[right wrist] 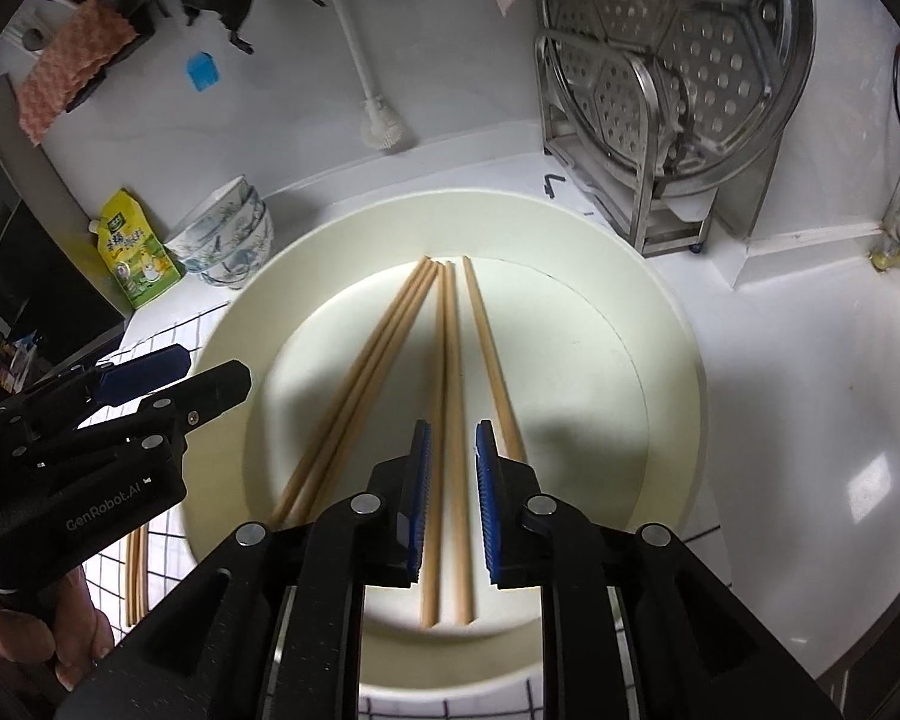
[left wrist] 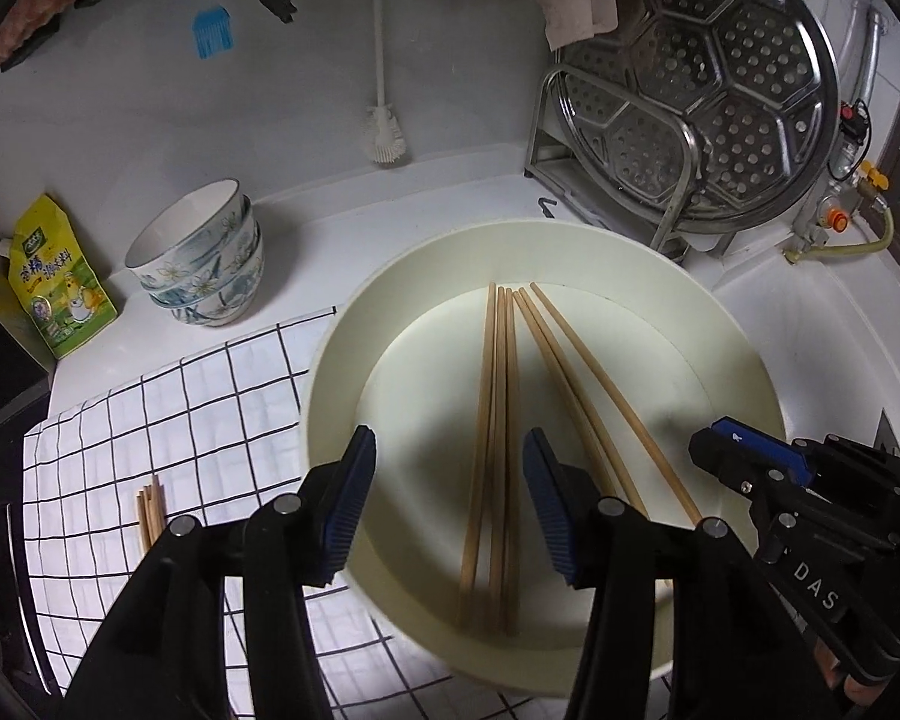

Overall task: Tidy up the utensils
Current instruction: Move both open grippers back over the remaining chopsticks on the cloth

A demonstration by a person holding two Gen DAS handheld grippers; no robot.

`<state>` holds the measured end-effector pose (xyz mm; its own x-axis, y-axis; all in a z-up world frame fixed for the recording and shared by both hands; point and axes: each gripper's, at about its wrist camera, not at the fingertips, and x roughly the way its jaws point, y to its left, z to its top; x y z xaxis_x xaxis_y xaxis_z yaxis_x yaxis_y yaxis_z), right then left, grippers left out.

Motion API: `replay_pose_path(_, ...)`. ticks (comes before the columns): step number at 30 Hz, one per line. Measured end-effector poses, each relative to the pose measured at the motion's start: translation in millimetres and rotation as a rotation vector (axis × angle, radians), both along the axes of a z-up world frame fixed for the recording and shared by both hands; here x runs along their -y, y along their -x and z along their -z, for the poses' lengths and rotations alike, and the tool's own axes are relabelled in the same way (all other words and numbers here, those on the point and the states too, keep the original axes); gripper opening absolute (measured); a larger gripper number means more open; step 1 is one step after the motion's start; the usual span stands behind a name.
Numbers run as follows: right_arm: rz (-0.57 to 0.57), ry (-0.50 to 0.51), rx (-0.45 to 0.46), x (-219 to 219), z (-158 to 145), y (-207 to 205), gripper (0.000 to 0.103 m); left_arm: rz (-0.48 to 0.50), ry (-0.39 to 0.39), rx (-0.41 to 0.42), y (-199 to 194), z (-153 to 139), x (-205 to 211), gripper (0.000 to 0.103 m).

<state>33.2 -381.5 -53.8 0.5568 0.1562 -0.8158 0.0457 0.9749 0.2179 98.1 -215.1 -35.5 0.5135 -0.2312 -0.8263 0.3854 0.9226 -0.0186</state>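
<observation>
Six wooden chopsticks [left wrist: 498, 450] are lying loose in the cream basin [left wrist: 744, 360], which is sitting on the white tabletop [left wrist: 438, 180] with its 7 o'clock edge over a checked cloth [left wrist: 168, 420]. In the left wrist view three sticks are lying together near the basin's middle and three more are fanning toward 5 o'clock. A further small bundle of sticks [left wrist: 150, 510] is resting on the cloth, at about 9 o'clock from the basin.

The left tongs [left wrist: 450, 504] are standing apart above the basin, nothing between the pads. The right tongs [right wrist: 450, 504] are parted only narrowly; two sticks are showing through the gap, but they appear to be lying on the basin floor below the pads and not pinched, though blur is making that hard to be sure of.

These sticks are looking light, stiff and smooth, so they are likely to roll or pivot when nudged, and a grip near one end would be letting the long end swing. Taking a bundle near its middle, pads squarely across the sticks, seems the safer hold. The basin's curved wall may be crowding the tongs near its rim, so the open centre is the better place to come down.
</observation>
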Motion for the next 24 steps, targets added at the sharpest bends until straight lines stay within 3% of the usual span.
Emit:
replay_pose_path(11,-0.034,0.006,0.009,-46,-21,22,0.022,-0.033,0.029,0.041,23,-26,-58,0.057)
replay_pose_path(16,-0.089,-0.003,0.008,-82,-24,27,0.025,-0.086,0.021,0.033,33,-23,-103,0.063)
replay_pose_path(20,-0.143,-0.013,0.002,-115,-22,31,0.035,-0.154,0.005,0.014,39,-17,-150,0.064)
replay_pose_path(24,-0.195,-0.021,-0.008,-145,-18,32,0.036,-0.226,-0.001,-0.005,45,-8,-191,0.07)
